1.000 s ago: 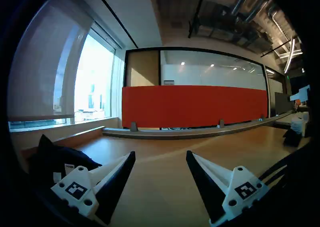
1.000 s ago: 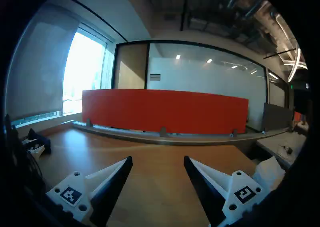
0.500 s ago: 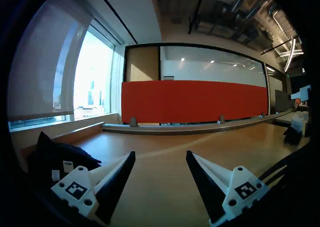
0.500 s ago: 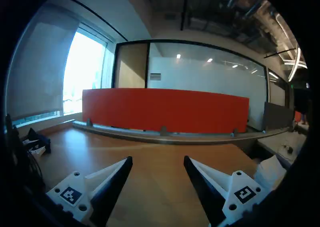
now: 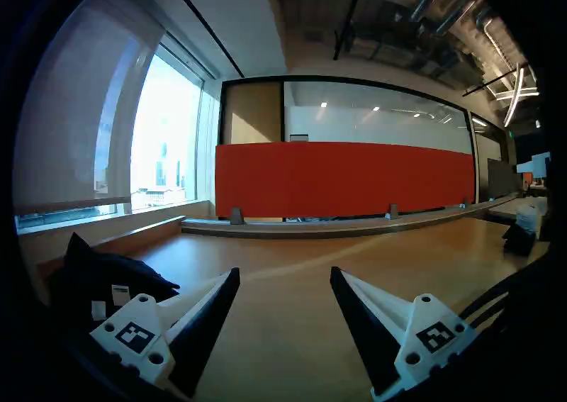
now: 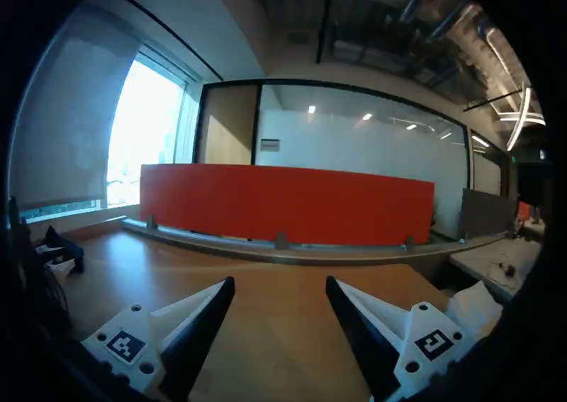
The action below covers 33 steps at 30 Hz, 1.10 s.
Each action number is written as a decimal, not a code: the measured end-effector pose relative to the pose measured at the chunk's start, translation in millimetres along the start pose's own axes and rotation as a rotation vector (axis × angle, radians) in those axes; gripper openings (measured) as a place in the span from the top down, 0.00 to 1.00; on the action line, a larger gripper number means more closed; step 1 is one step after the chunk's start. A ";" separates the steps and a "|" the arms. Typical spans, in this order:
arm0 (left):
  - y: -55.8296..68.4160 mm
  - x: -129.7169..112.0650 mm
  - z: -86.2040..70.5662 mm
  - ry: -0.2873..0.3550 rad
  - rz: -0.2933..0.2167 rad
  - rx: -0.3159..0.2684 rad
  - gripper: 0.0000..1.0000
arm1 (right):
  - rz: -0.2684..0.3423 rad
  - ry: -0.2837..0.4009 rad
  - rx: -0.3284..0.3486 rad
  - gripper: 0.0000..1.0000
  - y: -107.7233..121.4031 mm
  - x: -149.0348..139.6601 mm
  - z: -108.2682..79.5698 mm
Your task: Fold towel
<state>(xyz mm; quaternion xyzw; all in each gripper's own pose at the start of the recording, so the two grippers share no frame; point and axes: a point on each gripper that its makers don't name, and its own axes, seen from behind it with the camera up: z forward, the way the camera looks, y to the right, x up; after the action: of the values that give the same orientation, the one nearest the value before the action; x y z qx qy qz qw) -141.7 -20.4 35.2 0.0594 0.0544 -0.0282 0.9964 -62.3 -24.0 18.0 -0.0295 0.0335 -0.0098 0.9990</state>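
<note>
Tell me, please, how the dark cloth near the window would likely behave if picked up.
The dark cloth probably flops and drapes: it lies in a slumped, creased heap. It should not roll, resting broadly on the desk.

Wooden desk, red partition, window

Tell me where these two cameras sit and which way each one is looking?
Left gripper view: rides on the left gripper, looking low across the wooden table toward the red partition, with the window to its left; its own two open fingers show.
Right gripper view: rides on the right gripper, facing that partition too; its own two open fingers show.
Shared: table, red partition, window.
</note>
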 end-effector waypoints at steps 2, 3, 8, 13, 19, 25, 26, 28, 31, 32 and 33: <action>0.1 -0.2 0.0 0.000 0.000 0.000 0.06 | 0.005 0.009 -0.010 0.00 4.5 0.5 -1.0; 0.1 -0.3 0.0 0.000 0.000 0.000 0.06 | 0.008 0.013 -0.014 0.00 6.9 0.6 -1.4; 0.1 -0.7 -0.3 0.000 0.001 0.000 0.06 | 0.018 0.028 -0.041 0.00 21.0 -1.6 -2.5; 0.2 -0.6 -0.3 0.000 0.001 0.000 0.06 | 0.019 0.030 -0.060 0.00 29.8 -9.2 -1.2; -0.1 -0.7 -0.3 0.000 0.001 0.000 0.06 | 0.021 0.034 -0.061 0.01 33.4 -27.6 3.1; -0.5 -1.0 0.0 0.000 0.001 0.000 0.06 | 0.035 0.033 -0.070 0.00 38.6 -55.6 10.1; -0.5 -1.0 0.1 0.000 0.001 0.000 0.06 | 0.037 0.032 -0.071 0.00 39.5 -61.0 11.3; -0.7 -1.1 0.3 0.000 0.001 0.000 0.06 | 0.040 0.029 -0.076 0.01 41.5 -70.8 12.8; -0.9 -1.1 0.6 0.001 0.001 0.000 0.06 | 0.048 0.023 -0.085 0.00 45.0 -85.4 14.1; -1.0 -1.1 0.7 0.001 0.001 0.000 0.06 | 0.052 0.021 -0.090 0.00 46.4 -90.4 14.3; -1.0 -1.1 0.7 0.001 0.001 0.000 0.06 | 0.054 0.020 -0.094 0.00 47.5 -93.6 14.4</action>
<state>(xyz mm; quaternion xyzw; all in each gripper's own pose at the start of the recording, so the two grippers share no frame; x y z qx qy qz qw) -142.8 -21.4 35.9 0.0595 0.0546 -0.0278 0.9963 -153.8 26.3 35.7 -0.0752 0.0444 0.0184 0.9960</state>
